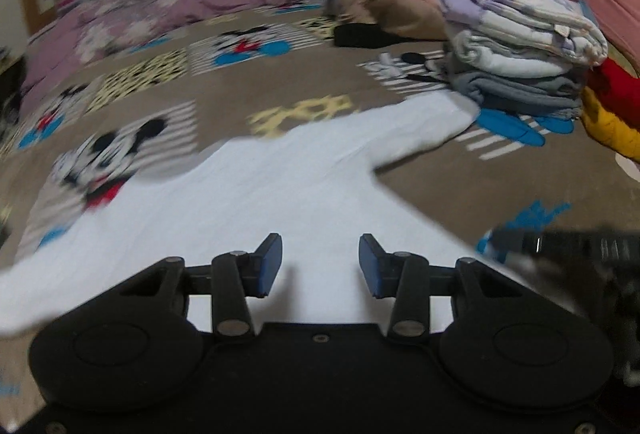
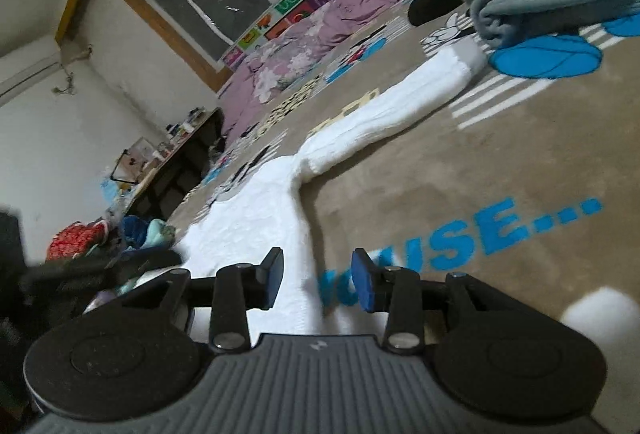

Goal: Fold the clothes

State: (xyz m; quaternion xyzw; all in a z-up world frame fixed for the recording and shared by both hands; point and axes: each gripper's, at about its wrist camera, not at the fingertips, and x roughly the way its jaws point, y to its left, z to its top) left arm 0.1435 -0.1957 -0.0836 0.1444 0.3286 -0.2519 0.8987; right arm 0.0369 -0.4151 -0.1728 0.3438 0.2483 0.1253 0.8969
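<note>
**White top spread flat, one sleeve reaching for the folded stack**

While the white long-sleeved top (image 1: 256, 194) lies spread on the cartoon-print blanket (image 1: 460, 186), both pairs of jaws stand parted with nothing between them — neither is pinching cloth. The left gripper (image 1: 320, 260) hangs over the body of the garment, which fills the space directly ahead of and below its blue pads, so this hand is the nearer one to the main panel. The right gripper (image 2: 318, 280) sits at the garment's right-hand side edge: its left pad is over white cloth, its right pad over bare blanket beside the blue lettering.

The relation that matters is the sleeve (image 2: 384, 114). From the right wrist view it runs as a long band away from the jaws, ahead and to the right, its cuff ending just beside the stack of folded clothes (image 1: 520, 46) at the far right of the blanket. Its long axis points away from the right hand, which I judge the natural one to fetch it and bring it back across the body.

The top looks plain white, faintly ribbed or textured, soft and limp, lying mostly flat with a slight ridge where sleeve meets body. The left wrist view is blurred, so fine creases cannot be made out.
</note>
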